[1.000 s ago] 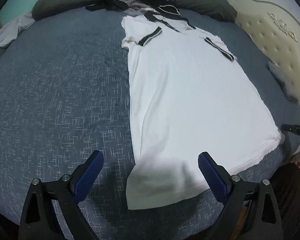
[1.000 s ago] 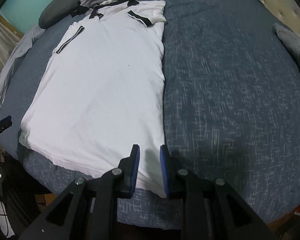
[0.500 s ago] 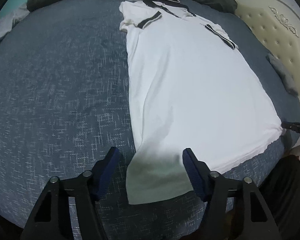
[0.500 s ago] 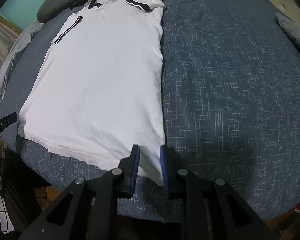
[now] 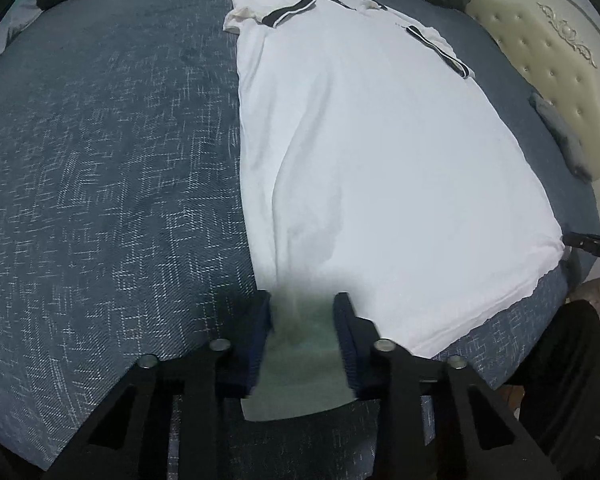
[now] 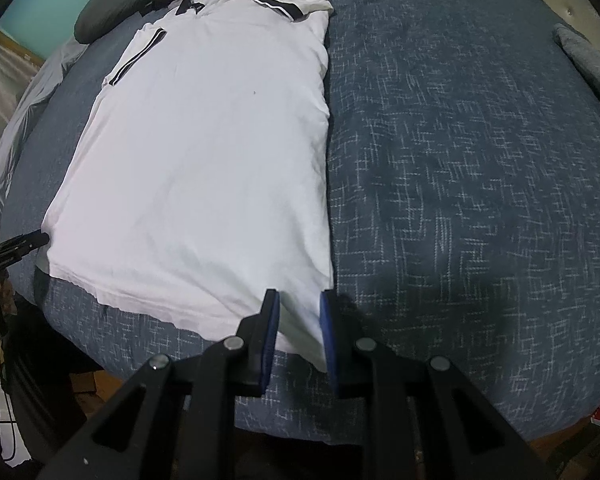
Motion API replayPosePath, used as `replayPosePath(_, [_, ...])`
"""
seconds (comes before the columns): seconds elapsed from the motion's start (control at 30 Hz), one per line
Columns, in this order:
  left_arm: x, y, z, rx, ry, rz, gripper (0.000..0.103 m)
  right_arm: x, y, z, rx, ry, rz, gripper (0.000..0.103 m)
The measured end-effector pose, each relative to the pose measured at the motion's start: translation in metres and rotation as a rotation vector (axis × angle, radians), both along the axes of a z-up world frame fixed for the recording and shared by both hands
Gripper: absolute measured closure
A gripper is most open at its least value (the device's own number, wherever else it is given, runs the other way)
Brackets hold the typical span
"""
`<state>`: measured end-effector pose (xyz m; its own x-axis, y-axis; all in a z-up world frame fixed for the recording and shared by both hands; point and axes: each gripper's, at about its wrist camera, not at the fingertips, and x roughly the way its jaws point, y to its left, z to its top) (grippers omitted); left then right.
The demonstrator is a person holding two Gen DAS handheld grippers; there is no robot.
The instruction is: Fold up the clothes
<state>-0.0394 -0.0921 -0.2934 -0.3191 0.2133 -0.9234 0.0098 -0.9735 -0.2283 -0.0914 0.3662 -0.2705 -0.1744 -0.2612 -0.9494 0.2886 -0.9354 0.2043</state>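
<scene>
The left claw (image 5: 302, 322) tilts steeply down, its blue-padded jaws closing with the near hem corner of the white black-trimmed polo shirt (image 5: 364, 152) between them; the shirt lies flat ahead of it on the blue flecked bedspread (image 5: 100, 184), which is bare to its left. The right claw (image 6: 298, 324), also steeply down, pinches the opposite hem corner, open bedspread to its right.

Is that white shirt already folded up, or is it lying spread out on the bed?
Spread out. The white shirt lies flat, full length, on the blue bedspread, collar far, hem near.
</scene>
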Motion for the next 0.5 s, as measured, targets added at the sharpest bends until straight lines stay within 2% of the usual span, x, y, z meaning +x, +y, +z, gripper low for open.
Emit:
replayPosePath(0.2, [0.0, -0.003, -0.003, 0.009, -0.002, -0.003, 0.088, -0.003, 0.0, -0.003, 0.001, -0.01, -0.002, 0.083])
replayPosePath(0.5, [0.01, -0.01, 0.007, 0.005, -0.006, -0.021, 0.088, -0.006, 0.004, -0.004, -0.01, -0.016, -0.007, 0.083])
